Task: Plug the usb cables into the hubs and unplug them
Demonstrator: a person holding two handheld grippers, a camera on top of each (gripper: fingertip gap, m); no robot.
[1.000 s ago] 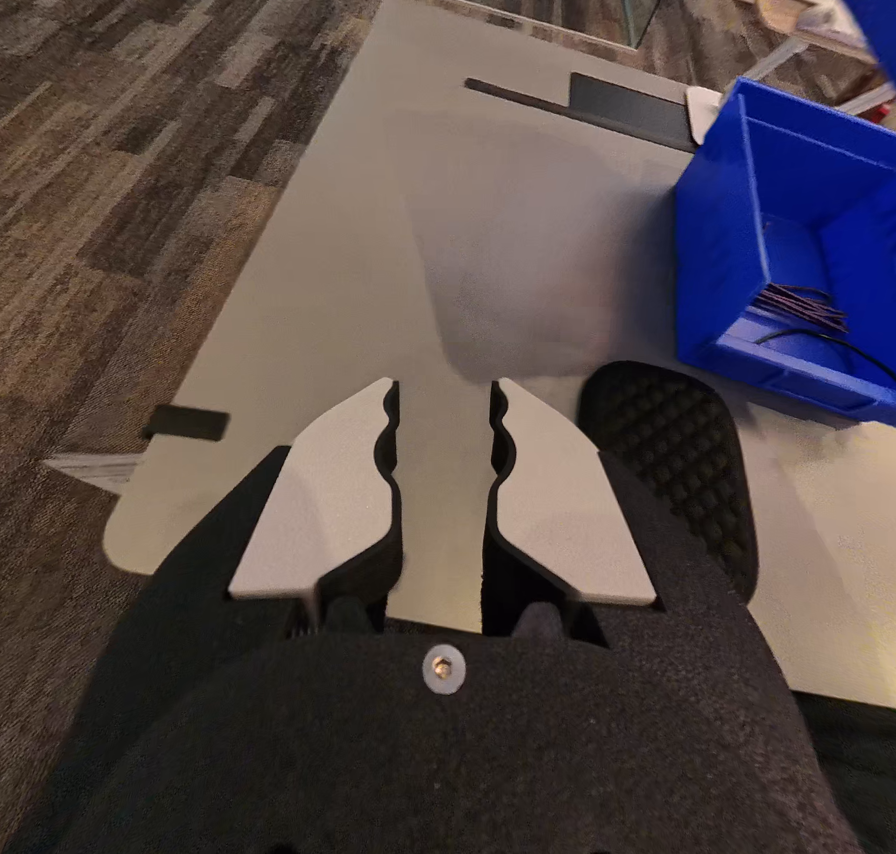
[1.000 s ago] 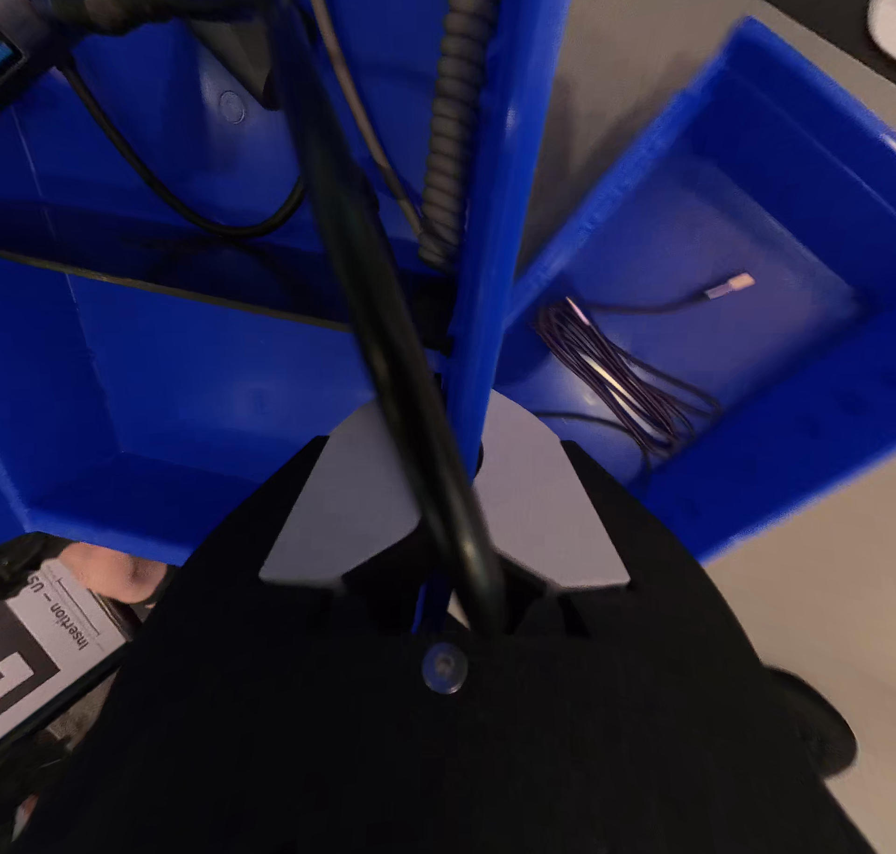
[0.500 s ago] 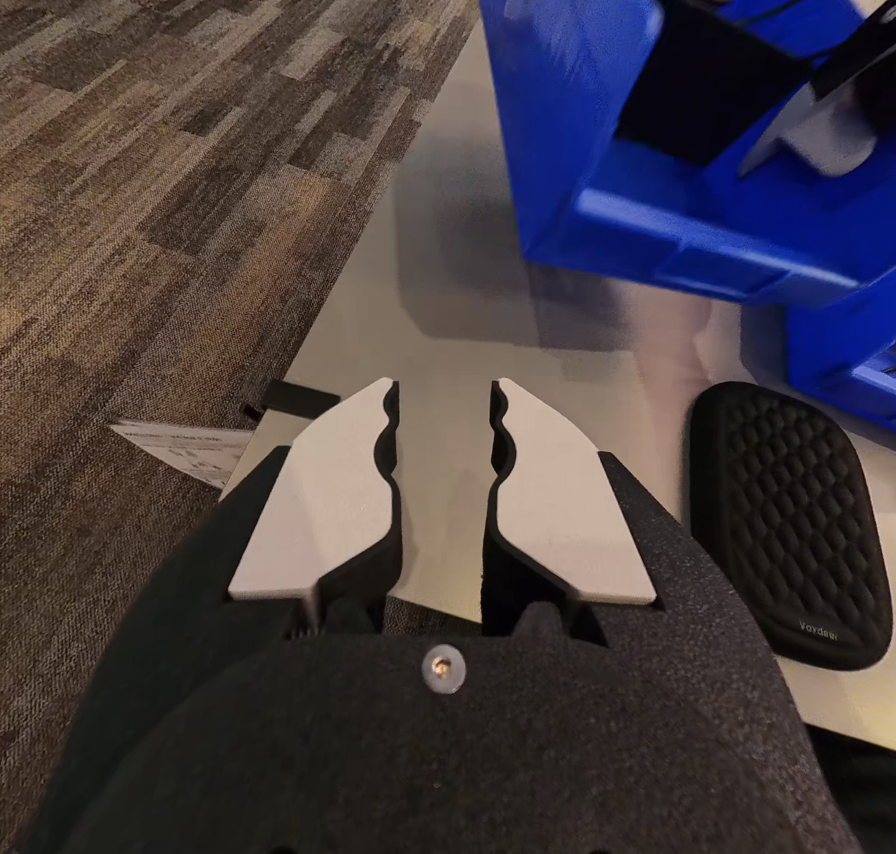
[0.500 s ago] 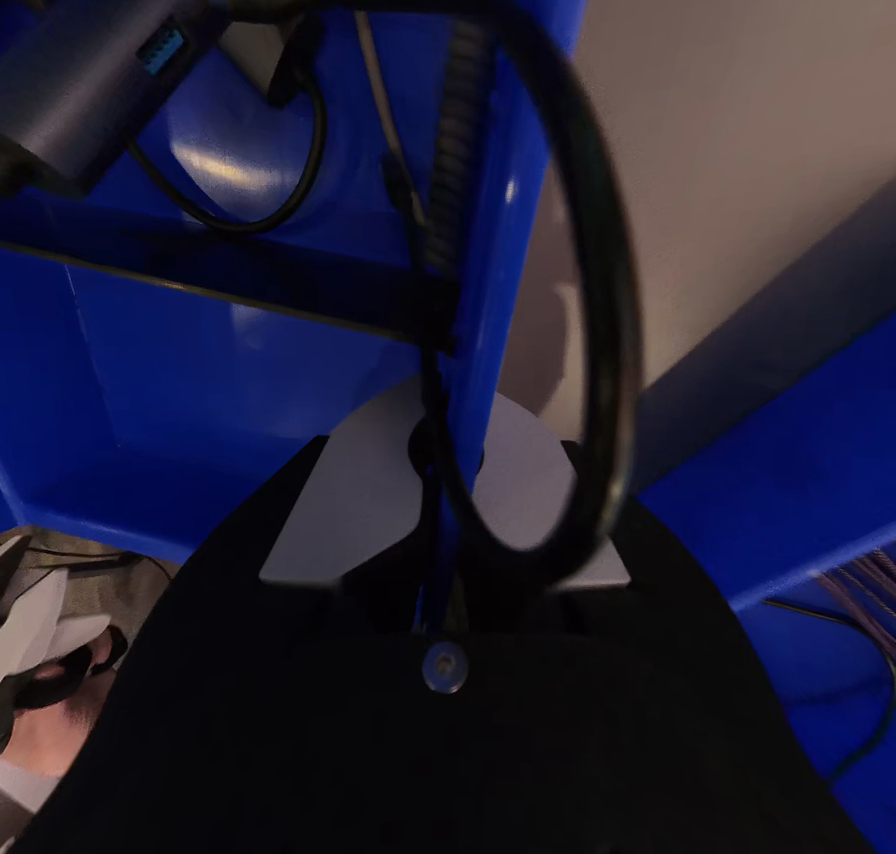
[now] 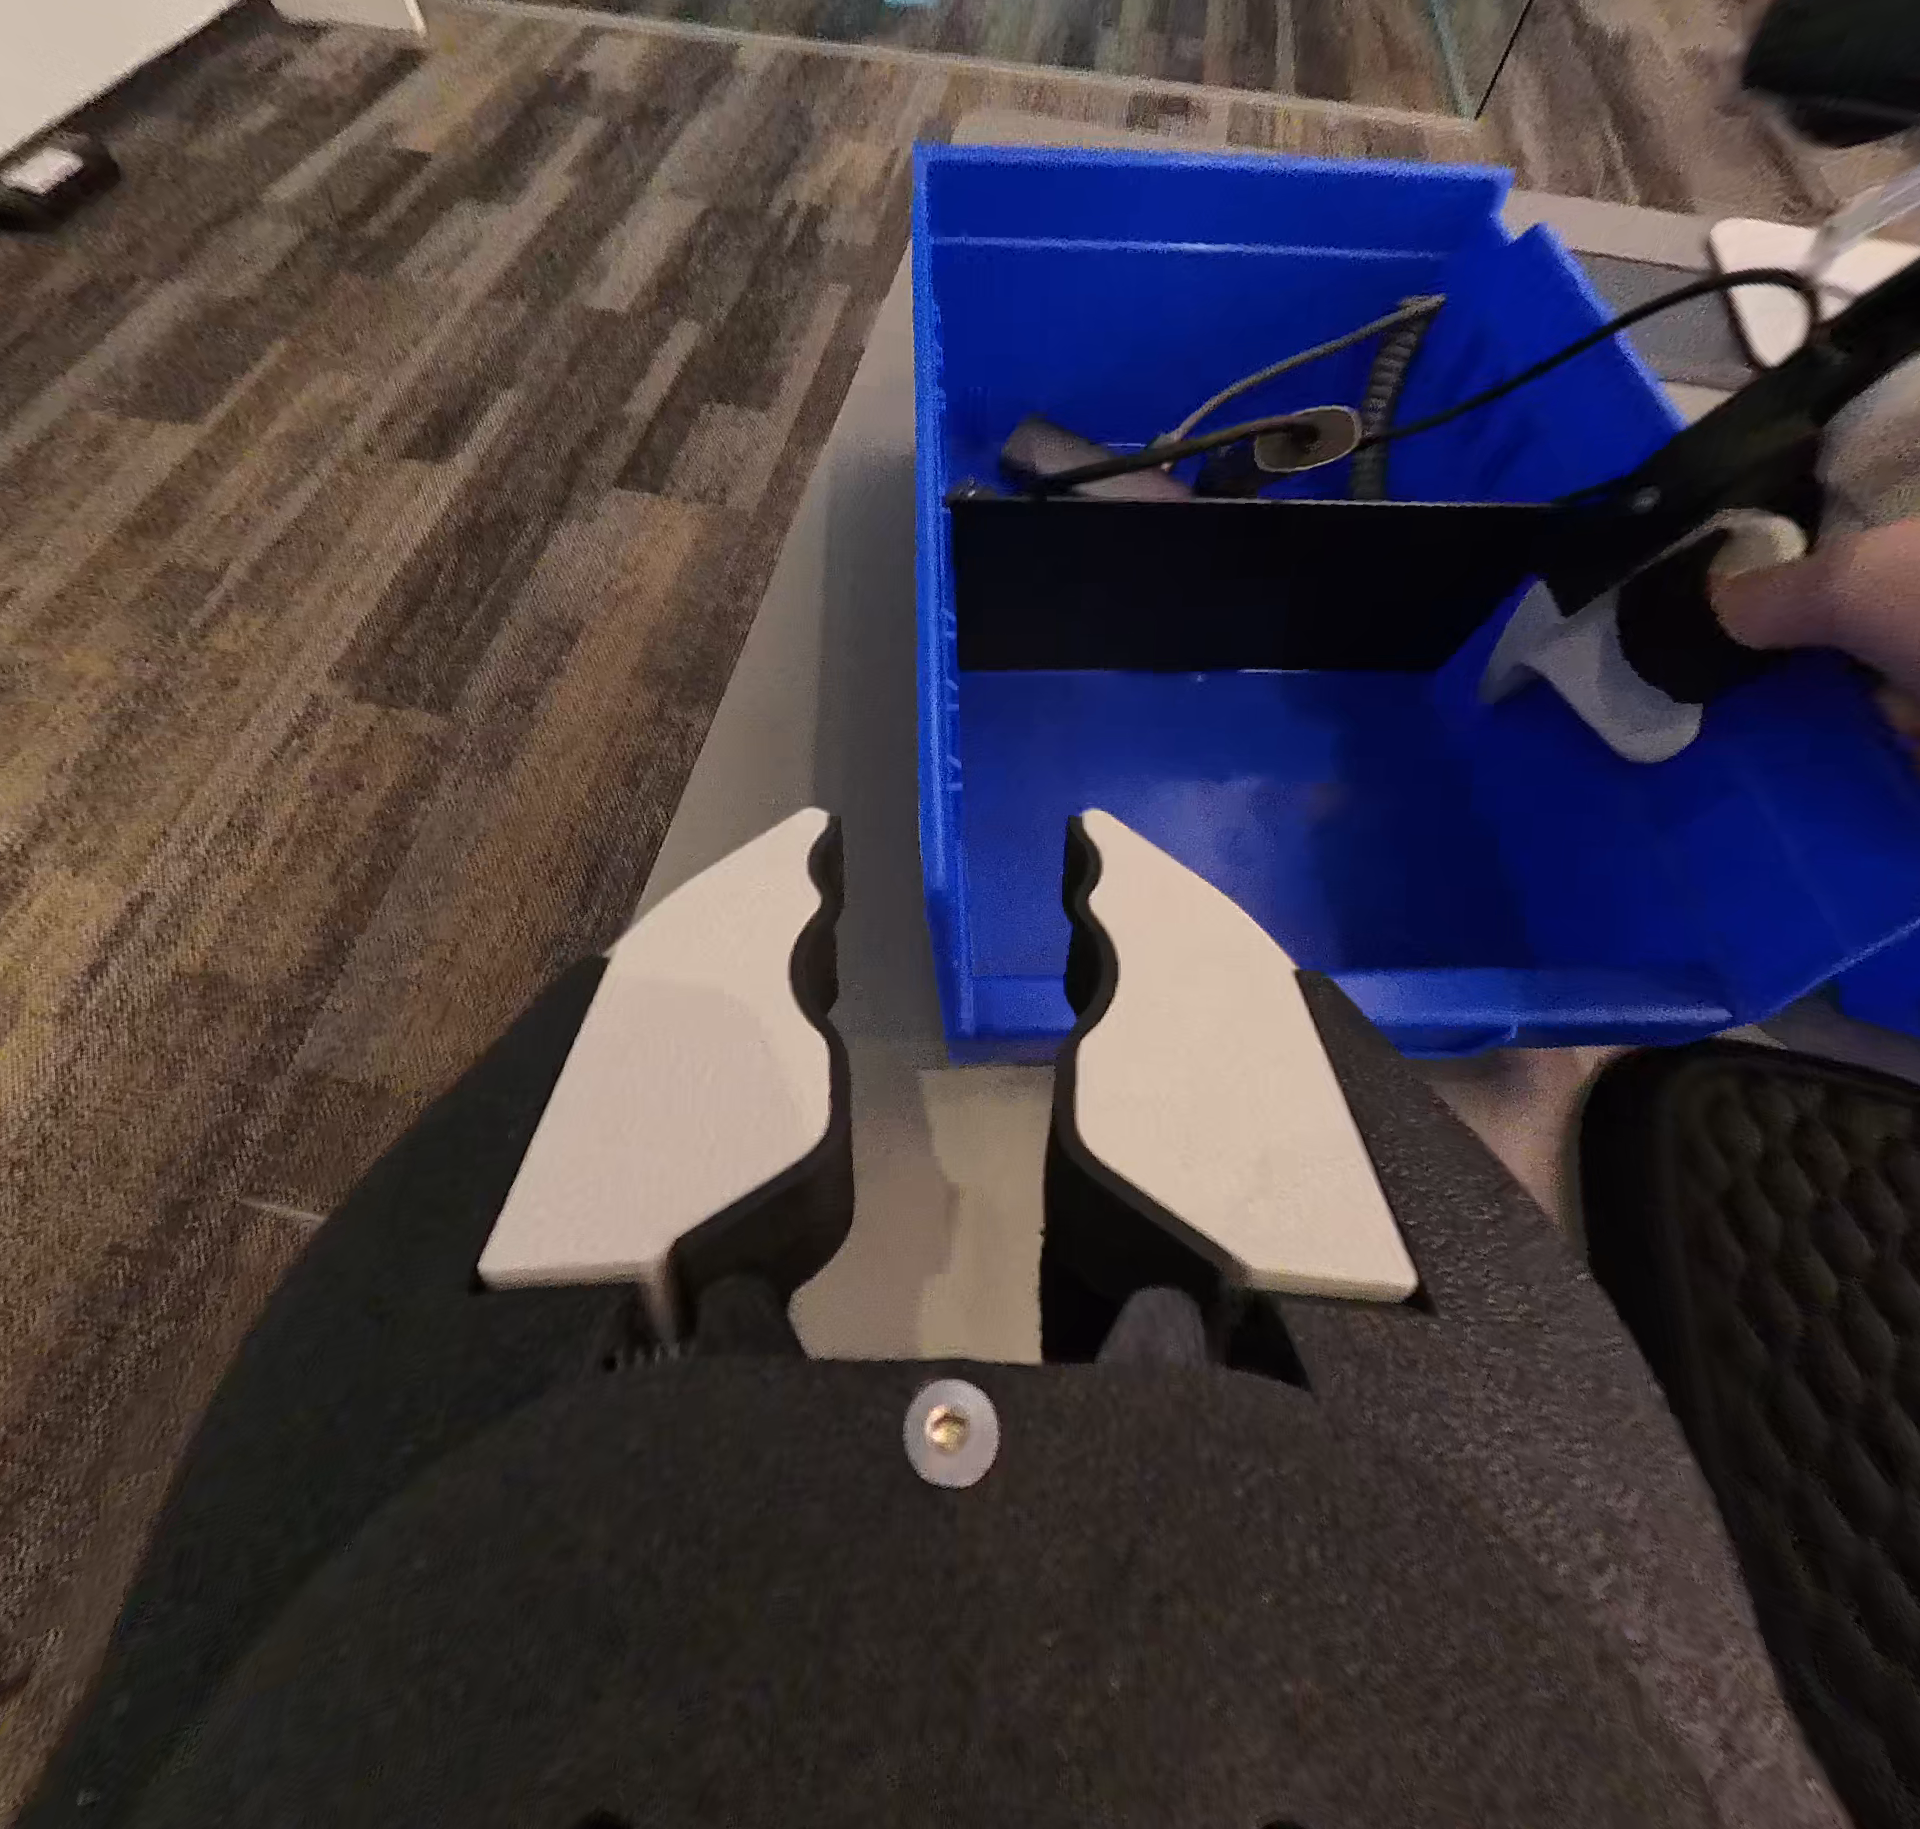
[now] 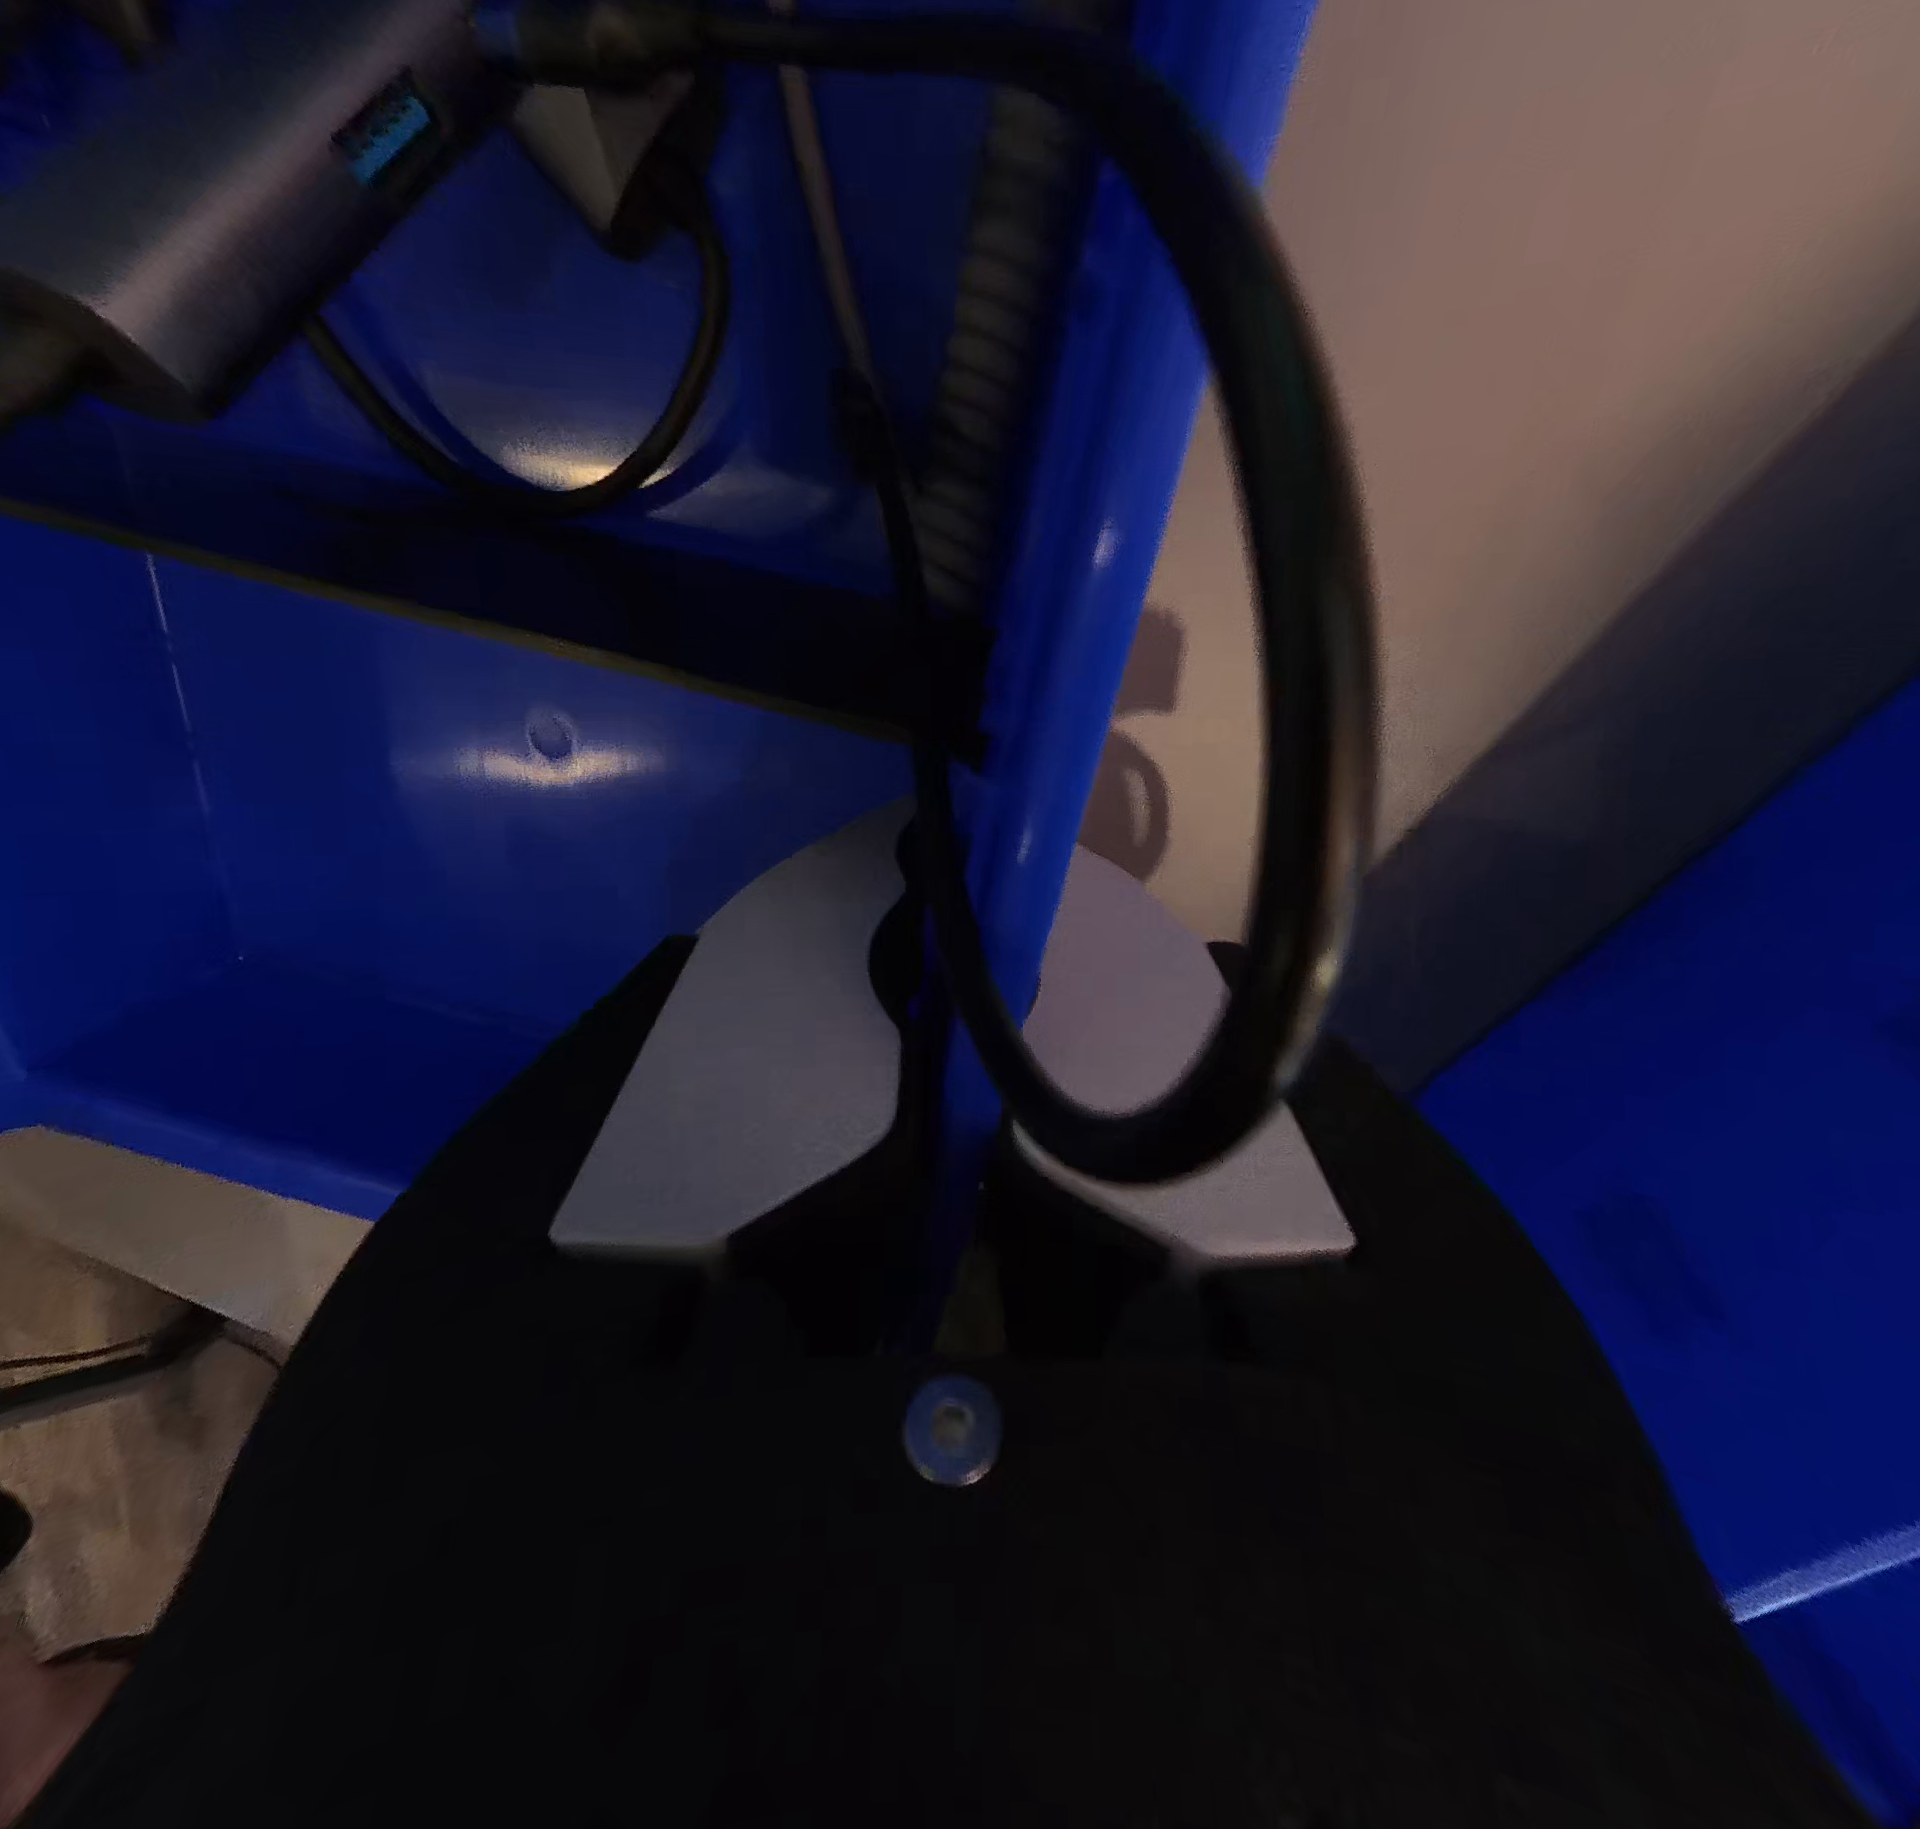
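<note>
- The hub (image 6: 197, 210), a grey bar with blue ports, lies in the far compartment of the blue bin (image 5: 1226, 325), at ten o'clock in the right wrist view.
- A black cable (image 6: 1299, 553) runs from it and loops over the bin's wall toward two o'clock.
- The right gripper (image 6: 961, 886) pinches that wall.
- The left gripper (image 5: 951, 834), jaws apart and empty, hovers over the table (image 5: 790, 574) at the bin's near corner.
- A black pad (image 5: 1787, 1260) sits at three o'clock of the left gripper.

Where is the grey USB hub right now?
In the right wrist view, the grey USB hub lies at upper left, in the blue bin's rear compartment beyond the black divider, with a black cable plugged in.
</note>
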